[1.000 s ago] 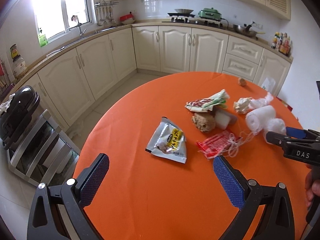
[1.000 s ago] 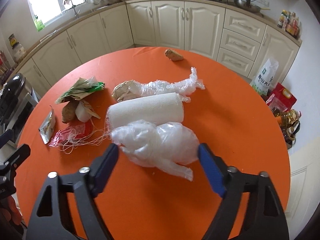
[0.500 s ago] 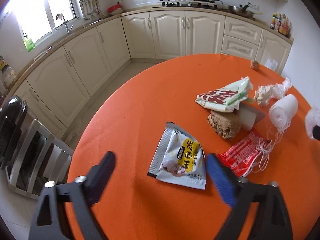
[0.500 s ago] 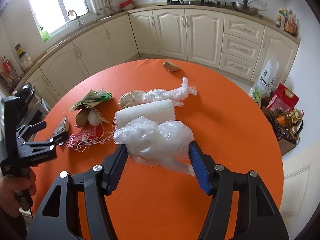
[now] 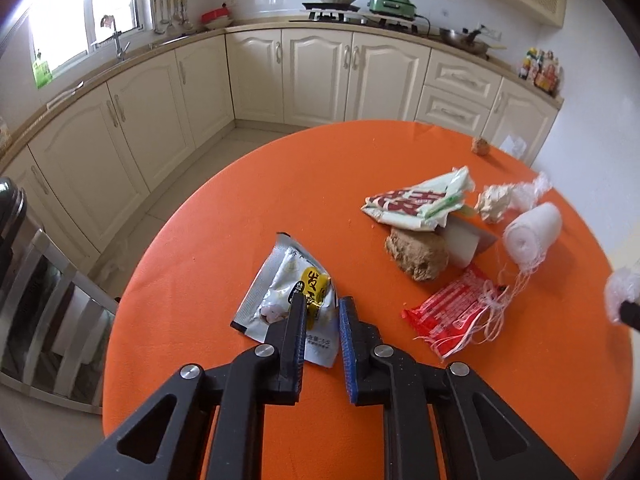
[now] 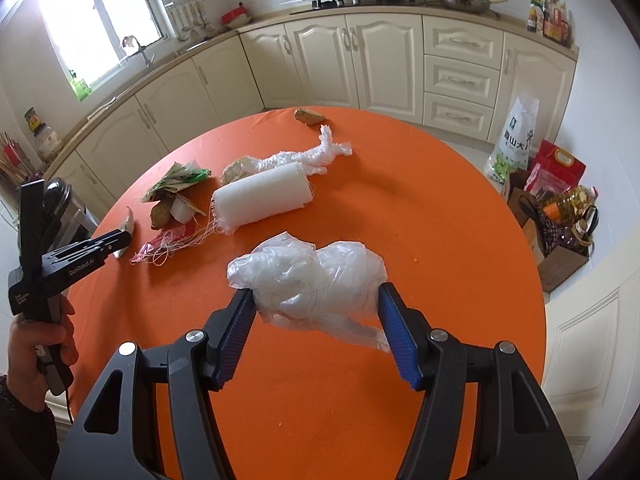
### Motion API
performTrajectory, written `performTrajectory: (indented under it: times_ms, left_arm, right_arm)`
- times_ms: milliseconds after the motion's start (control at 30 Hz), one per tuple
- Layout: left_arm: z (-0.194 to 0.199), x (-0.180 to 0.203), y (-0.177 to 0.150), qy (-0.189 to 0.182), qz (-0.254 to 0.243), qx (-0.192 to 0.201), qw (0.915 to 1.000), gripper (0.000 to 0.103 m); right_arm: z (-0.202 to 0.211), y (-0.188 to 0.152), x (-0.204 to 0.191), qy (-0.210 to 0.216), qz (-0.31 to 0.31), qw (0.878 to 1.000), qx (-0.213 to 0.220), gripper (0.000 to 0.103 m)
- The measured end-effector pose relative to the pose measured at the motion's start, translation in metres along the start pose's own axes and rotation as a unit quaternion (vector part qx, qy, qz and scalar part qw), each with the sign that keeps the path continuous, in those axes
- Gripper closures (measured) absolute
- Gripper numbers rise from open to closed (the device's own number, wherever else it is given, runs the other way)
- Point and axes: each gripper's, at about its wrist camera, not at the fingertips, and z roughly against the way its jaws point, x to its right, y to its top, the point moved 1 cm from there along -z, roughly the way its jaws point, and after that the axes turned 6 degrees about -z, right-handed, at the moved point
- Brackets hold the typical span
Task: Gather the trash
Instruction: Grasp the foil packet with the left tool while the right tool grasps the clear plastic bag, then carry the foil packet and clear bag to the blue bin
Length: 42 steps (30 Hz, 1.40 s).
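Trash lies on the round orange table (image 5: 224,248). My left gripper (image 5: 322,304) is shut on the near edge of a silver snack packet (image 5: 288,284) with a yellow label. My right gripper (image 6: 316,304) is shut on a crumpled clear plastic bag (image 6: 308,280) and holds it above the table. Near the packet lie a red wrapper with white strings (image 5: 452,312), a brown lump (image 5: 416,252), a white roll (image 5: 532,228), a red-and-green wrapper (image 5: 420,204) and a twisted plastic wad (image 6: 304,158).
A small brown scrap (image 6: 308,117) lies at the table's far edge. Cream kitchen cabinets (image 5: 320,76) run behind. A metal rack (image 5: 44,300) stands to the left of the table. Bags and oil bottles (image 6: 556,196) sit on the floor to the right.
My left gripper moved in over the silver packet and closed on its edge. My right gripper closed on the plastic bag and lifted it off the table.
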Motion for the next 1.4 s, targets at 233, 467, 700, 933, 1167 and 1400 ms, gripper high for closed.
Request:
performTrajectory:
  times_ms: [233, 467, 700, 933, 1167, 1400]
  left_arm:
    - [-0.015, -0.007, 0.015, 0.044, -0.007, 0.005, 0.999, 0.051]
    - [-0.021, -0.022, 0.013, -0.013, 0.014, 0.022, 0.9996, 0.091]
    - [0.007, -0.026, -0.014, -0.028, 0.012, 0.045, 0.9985, 0.094]
    - [0.046, 0.003, -0.038, -0.04, 0.001, 0.072, 0.9966, 0.095]
    - [0.112, 0.056, -0.063, -0.083, -0.032, 0.117, 0.9892, 0.095]
    - [0.156, 0.161, -0.069, -0.183, -0.11, 0.144, 0.9662, 0.095]
  right_arm:
    - [0.017, -0.004, 0.002, 0.0, -0.001, 1.0, 0.013, 0.04]
    - [0.021, -0.005, 0.002, 0.003, -0.003, 1.0, 0.016, 0.04]
    - [0.029, -0.008, 0.008, 0.005, -0.009, 1.0, 0.022, 0.04]
    - [0.053, -0.012, 0.027, 0.007, -0.026, 0.999, 0.041, 0.04]
    - [0.093, -0.021, 0.051, 0.002, -0.042, 0.996, 0.074, 0.04]
    - [0.146, -0.039, 0.115, -0.036, -0.089, 0.989, 0.112, 0.04]
